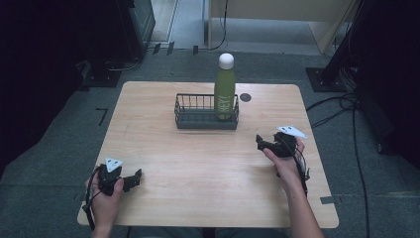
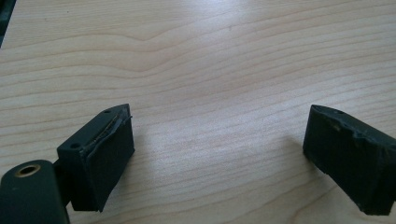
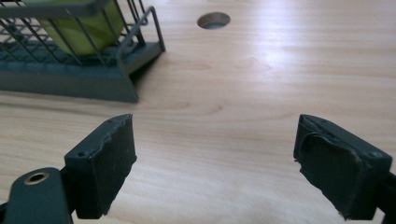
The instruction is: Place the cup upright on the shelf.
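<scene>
On the table (image 1: 163,208) in the high view, a green bottle (image 1: 225,94) stands upright at the right end of a wire basket (image 1: 198,115), both grippers well apart from it. The left gripper (image 2: 217,154) gapes empty over bare wood. The right gripper (image 3: 215,161), equally spread, faces the basket's corner; reaching for the bottle seems likeliest next.

This looks like a lab or a test room, not a home. A plain wooden table (image 1: 208,163) stands alone on grey carpet floor (image 1: 44,163) in the middle of the frame. Black cables (image 1: 346,106) lie loose on the floor at the right, and dark equipment stands (image 1: 104,74) are at the upper left.
</scene>
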